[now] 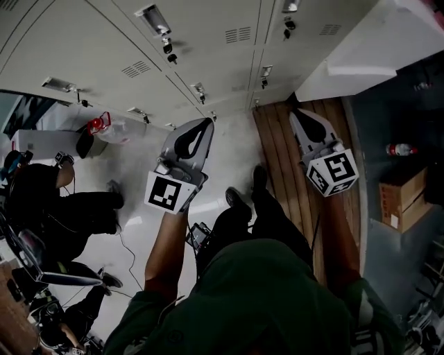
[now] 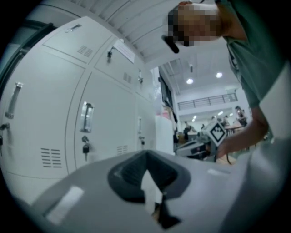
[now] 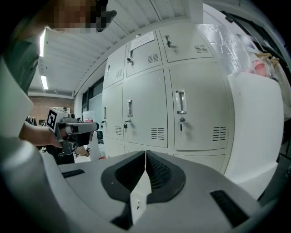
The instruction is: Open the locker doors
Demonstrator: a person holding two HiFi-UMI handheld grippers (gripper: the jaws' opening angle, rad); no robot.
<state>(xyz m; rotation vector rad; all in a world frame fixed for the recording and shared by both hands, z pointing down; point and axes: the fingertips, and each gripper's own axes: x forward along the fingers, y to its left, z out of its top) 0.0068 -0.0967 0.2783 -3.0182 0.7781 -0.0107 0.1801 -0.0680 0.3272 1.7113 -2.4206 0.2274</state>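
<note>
A bank of pale grey lockers fills the top of the head view, every door closed, each with a metal handle and a key in the lock below it. My left gripper and right gripper both point at the lockers from a short way off, touching nothing. In the left gripper view the jaws meet with nothing between them, and a door handle stands ahead to the left. In the right gripper view the jaws are also shut and empty, facing a door with a handle.
A wooden slatted strip runs along the floor under my right gripper. A tall white cabinet adjoins the lockers at right. A cardboard box and a bottle lie far right. A person in black sits at left.
</note>
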